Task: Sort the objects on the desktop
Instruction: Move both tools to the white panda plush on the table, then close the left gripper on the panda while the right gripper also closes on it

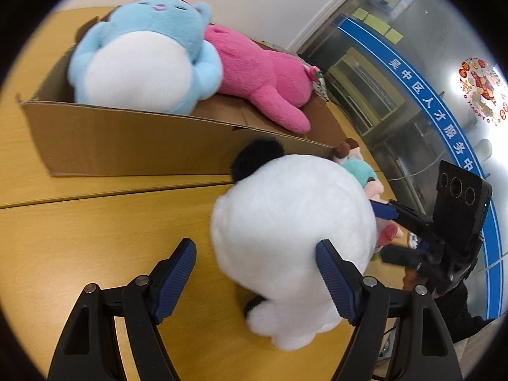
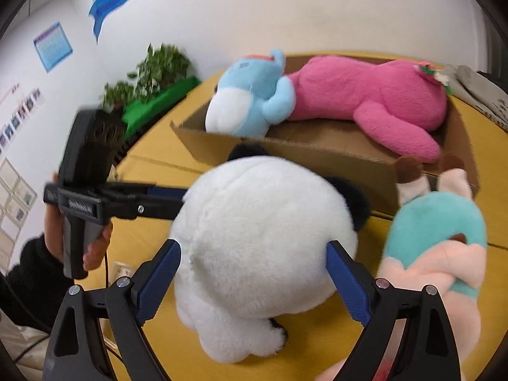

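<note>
Big round white plush panda with black ears (image 2: 263, 241) sits on yellow wooden table (image 1: 95, 238), just in front of brown cardboard box (image 1: 127, 146). Right gripper (image 2: 254, 273) wide open around panda – pads at its sides, no squeeze seen. Left gripper (image 1: 257, 266) open too – panda off toward its right finger.

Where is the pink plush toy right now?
The pink plush toy lies inside the cardboard box at the table's far side, beside the blue plush, behind the white panda plush.
</note>
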Action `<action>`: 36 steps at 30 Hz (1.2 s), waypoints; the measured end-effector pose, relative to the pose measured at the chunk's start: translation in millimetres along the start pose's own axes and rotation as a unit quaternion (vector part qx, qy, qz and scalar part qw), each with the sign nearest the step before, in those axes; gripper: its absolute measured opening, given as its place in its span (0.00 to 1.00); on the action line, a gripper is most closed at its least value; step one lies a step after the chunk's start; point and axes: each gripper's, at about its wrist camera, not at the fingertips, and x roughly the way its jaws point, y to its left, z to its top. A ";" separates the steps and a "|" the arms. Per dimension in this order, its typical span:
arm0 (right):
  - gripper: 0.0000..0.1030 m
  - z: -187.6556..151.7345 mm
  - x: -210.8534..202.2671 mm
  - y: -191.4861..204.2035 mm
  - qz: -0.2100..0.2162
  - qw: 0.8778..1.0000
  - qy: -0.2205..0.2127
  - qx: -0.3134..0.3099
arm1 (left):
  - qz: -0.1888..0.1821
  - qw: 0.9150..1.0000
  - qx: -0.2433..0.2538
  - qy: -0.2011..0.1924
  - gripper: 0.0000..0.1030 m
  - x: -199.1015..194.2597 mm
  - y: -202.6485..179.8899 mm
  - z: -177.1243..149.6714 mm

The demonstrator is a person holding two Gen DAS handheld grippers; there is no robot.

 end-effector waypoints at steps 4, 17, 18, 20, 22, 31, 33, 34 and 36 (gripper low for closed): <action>0.92 -7.1 13.0 -16.2 -0.016 0.999 0.017 0.028 | -0.015 1.000 -0.008 0.005 0.76 8.2 5.6 4.4; 0.89 0.8 24.3 -9.5 -0.009 0.999 0.016 0.040 | -0.070 0.998 -0.003 0.007 0.76 15.0 12.3 2.6; 0.90 2.4 25.4 -10.9 -0.016 0.999 0.016 0.044 | -0.069 0.998 -0.001 0.009 0.76 18.0 11.8 5.2; 0.91 5.3 26.9 -14.2 -0.027 0.998 0.013 0.054 | -0.068 0.998 0.005 0.012 0.76 25.1 10.3 10.8; 0.91 7.9 28.4 -18.4 -0.038 0.997 0.009 0.061 | -0.076 0.997 0.006 0.015 0.78 33.7 10.7 14.9; 0.73 -0.2 27.6 -17.4 -0.006 0.996 0.005 0.087 | -0.117 0.993 -0.026 0.016 0.60 37.5 19.2 3.0; 0.78 -2.6 23.0 -12.0 0.008 0.996 0.005 0.087 | -0.116 0.993 -0.022 0.012 0.55 27.7 18.6 -0.8; 0.81 -3.2 21.0 -9.2 0.015 0.996 0.005 0.083 | -0.115 0.993 -0.019 0.010 0.54 23.0 18.4 -2.2; 0.85 -0.8 18.2 -7.5 0.011 0.997 0.000 0.071 | -0.113 0.993 -0.018 0.008 0.54 20.5 18.7 -1.1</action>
